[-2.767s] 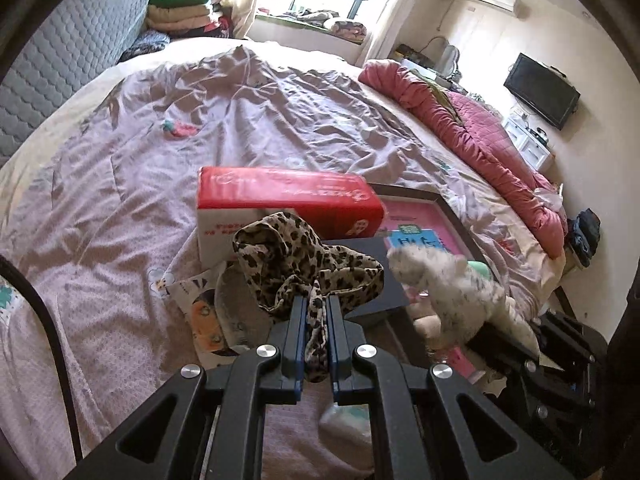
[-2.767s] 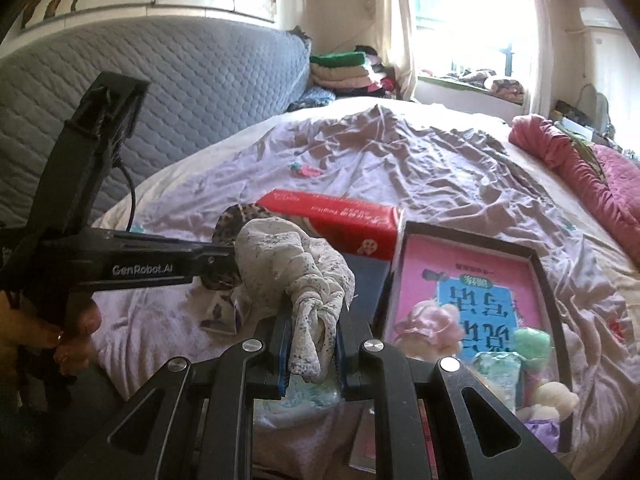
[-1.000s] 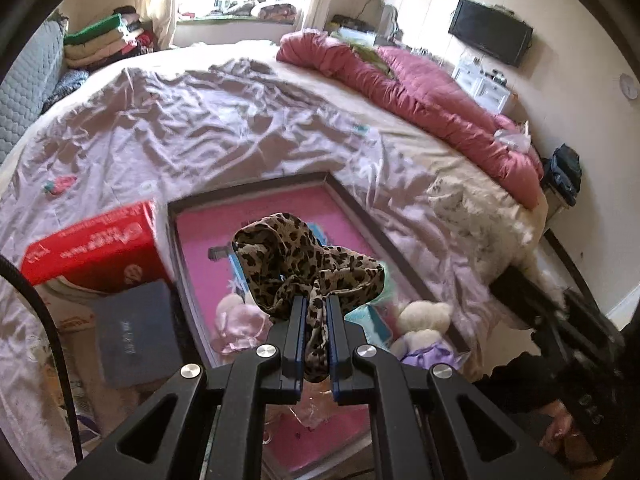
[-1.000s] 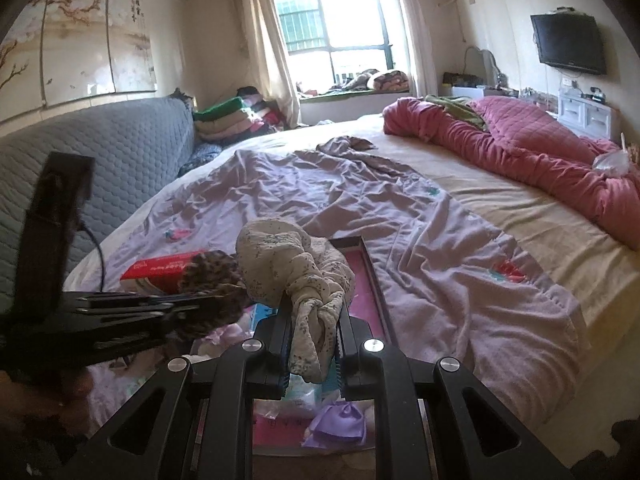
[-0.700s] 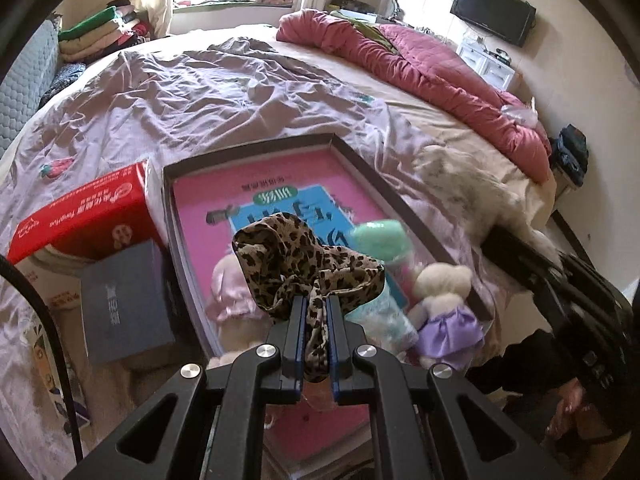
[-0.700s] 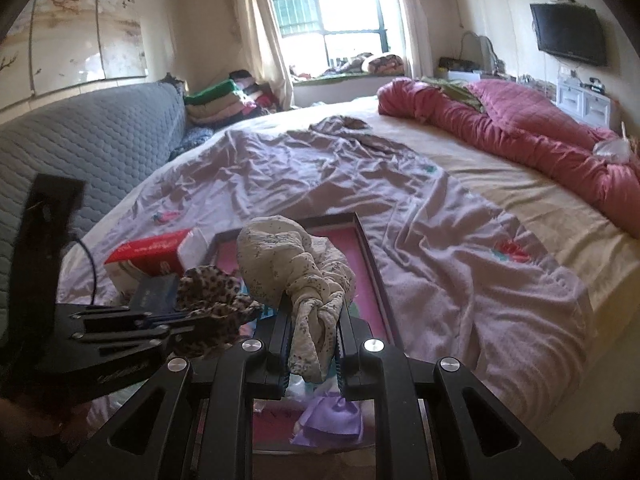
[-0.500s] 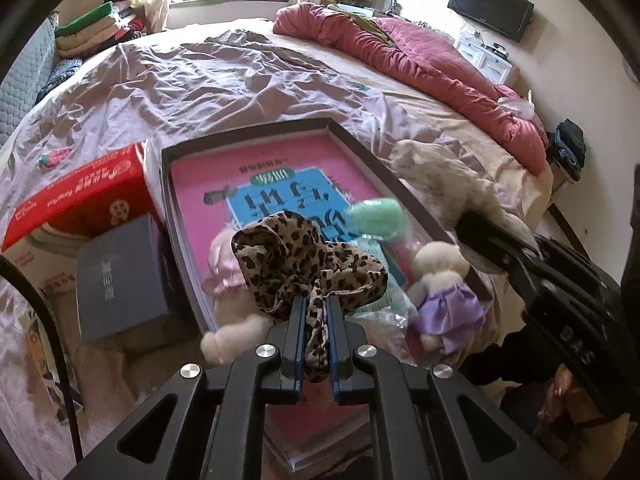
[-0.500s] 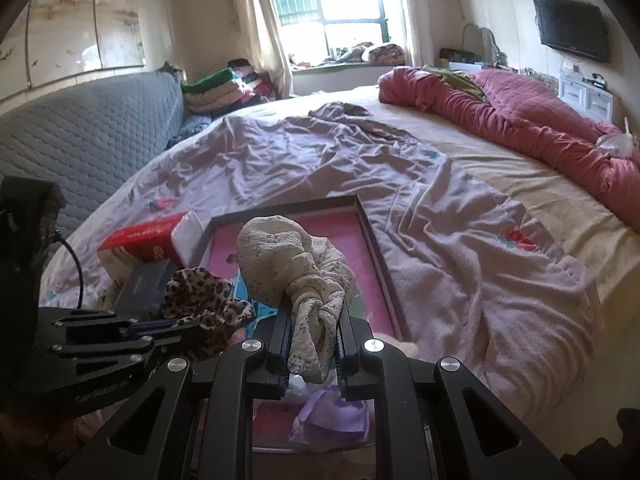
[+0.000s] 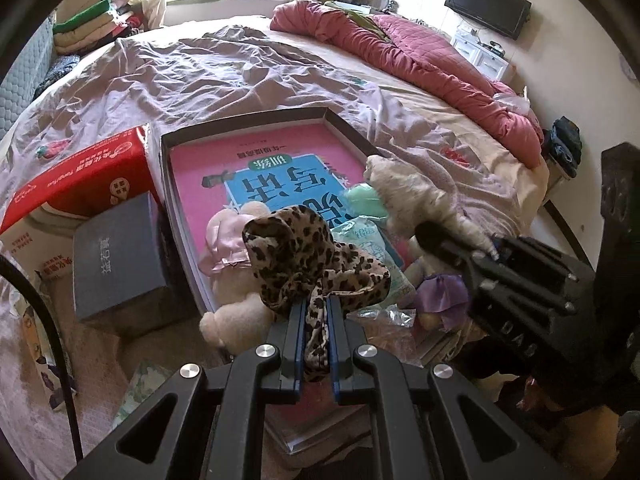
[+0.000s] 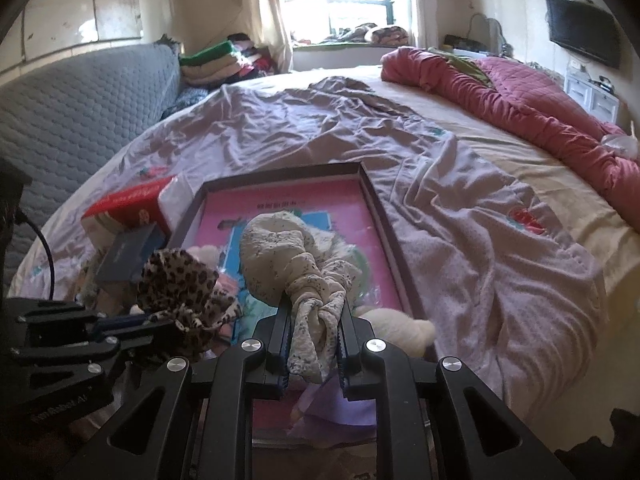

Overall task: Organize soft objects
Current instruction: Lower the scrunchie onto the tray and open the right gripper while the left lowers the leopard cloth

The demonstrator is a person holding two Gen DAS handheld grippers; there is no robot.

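Left gripper fingers clamp leopard-print scrunchie; right gripper fingers clamp cream speckled scrunchie. Both above dark-rimmed tray. Gripper body reads "GenRobot.AI".

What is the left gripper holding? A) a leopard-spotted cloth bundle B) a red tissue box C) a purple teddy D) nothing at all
A: the left gripper is shut on the leopard-print bundle, held above the tray, while the right gripper pinches a pale speckled cloth bundle.
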